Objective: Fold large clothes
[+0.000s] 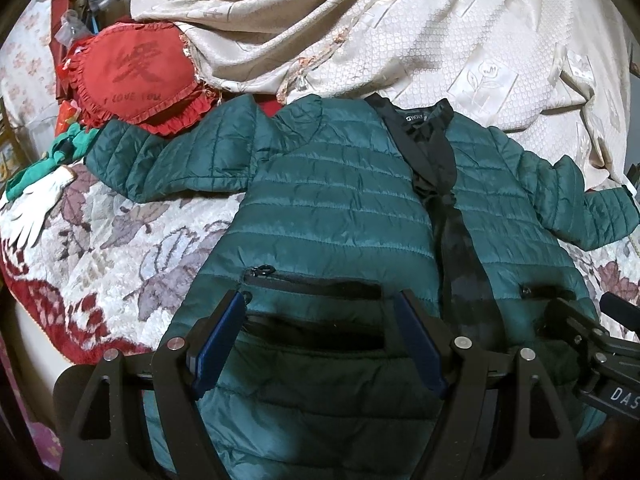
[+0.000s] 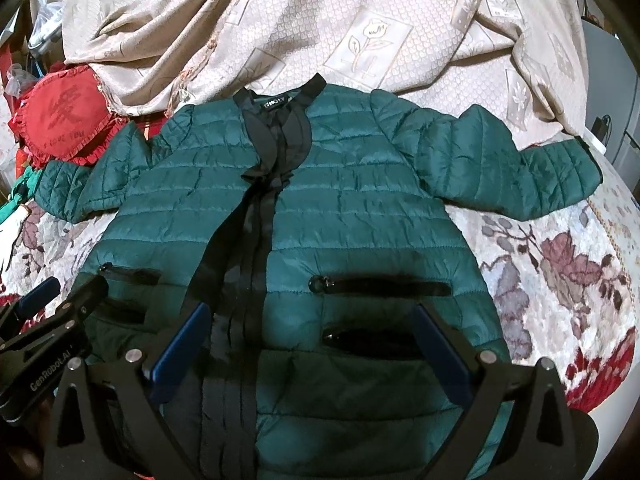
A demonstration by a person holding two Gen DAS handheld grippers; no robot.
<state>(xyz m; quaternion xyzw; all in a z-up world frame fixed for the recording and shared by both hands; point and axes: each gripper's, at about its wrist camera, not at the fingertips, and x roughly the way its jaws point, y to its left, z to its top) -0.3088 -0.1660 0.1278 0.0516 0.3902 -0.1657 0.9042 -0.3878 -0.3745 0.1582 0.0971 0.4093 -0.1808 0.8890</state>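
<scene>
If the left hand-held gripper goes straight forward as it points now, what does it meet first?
Probably the green jacket: the open left hand-held gripper points at its zipped pocket. Depth is unclear.

jacket on bedspread | cushion behind-left | sheet behind

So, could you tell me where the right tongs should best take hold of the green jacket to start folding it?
Probably the cuff end of the sleeve on the right-hand side of the green jacket. That sleeve lies flat and spread outward on the bedspread, so the open right tongs could come in from the outer side and pinch its thin edge.
</scene>
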